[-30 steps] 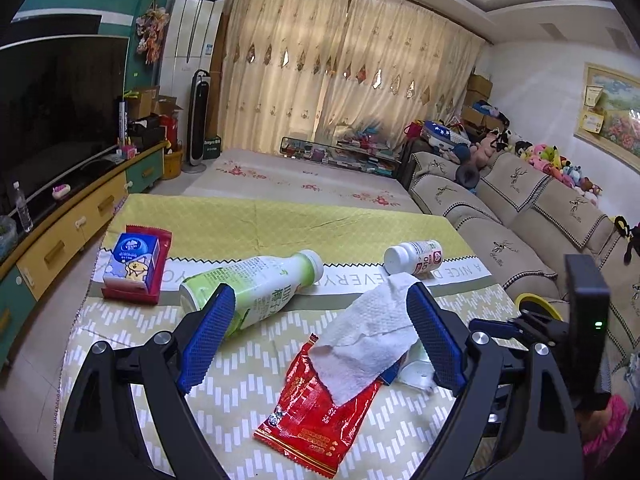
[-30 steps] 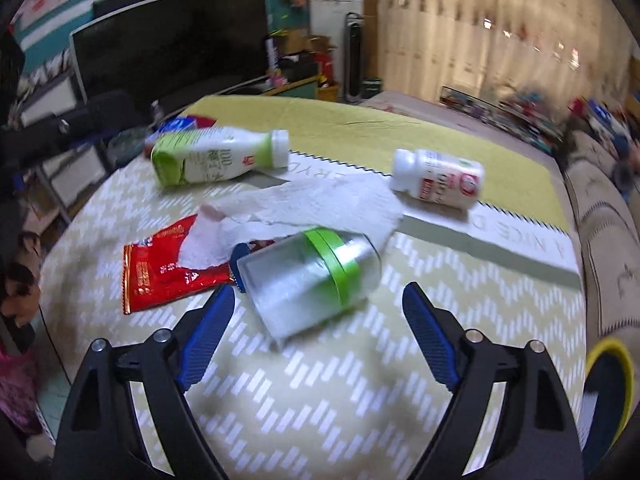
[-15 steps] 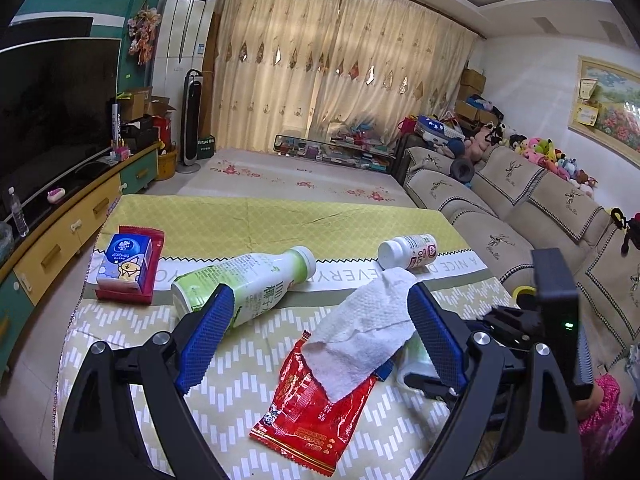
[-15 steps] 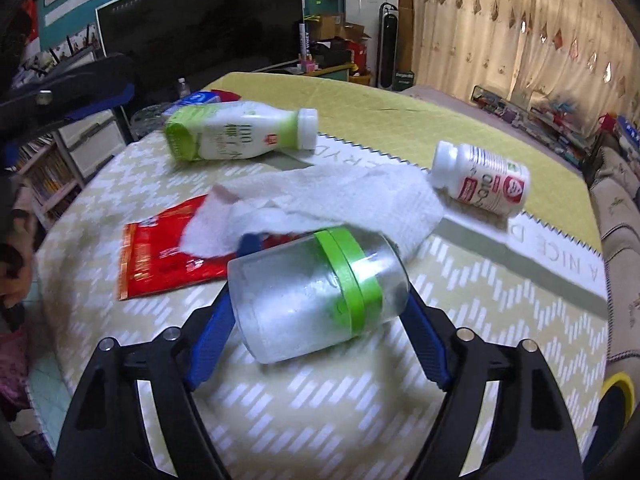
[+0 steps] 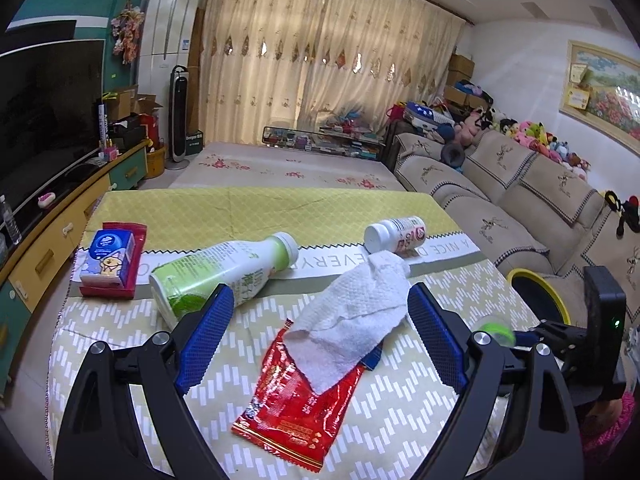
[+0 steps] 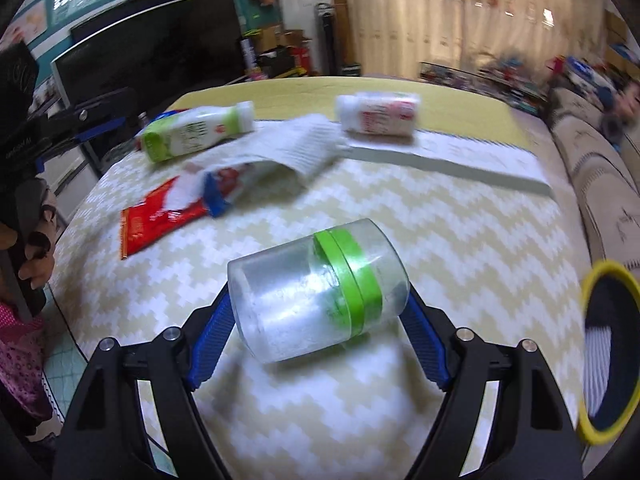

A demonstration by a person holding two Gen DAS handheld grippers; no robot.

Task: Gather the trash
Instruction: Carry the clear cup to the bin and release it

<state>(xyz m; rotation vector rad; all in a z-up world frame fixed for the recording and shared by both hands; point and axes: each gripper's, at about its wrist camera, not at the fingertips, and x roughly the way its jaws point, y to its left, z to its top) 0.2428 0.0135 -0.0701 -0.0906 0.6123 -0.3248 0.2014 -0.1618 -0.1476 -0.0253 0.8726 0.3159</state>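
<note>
Jar (image 6: 318, 292) now lifted off table, clenched in right gripper (image 6: 316, 344); left gripper (image 5: 316, 340) spread wide.

Left wrist view low over table (image 5: 400, 420) facing curtains, right view nearer (blurred), facing television, sharing tabletop litter.

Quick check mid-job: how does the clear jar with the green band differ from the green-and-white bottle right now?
The clear jar is clamped between the right gripper fingers, off the table; the green-and-white bottle lies ungripped on the tablecloth. The jar is see-through and squat; the bottle is opaque and narrows to a neck with a white cap. Both are on their sides.
</note>
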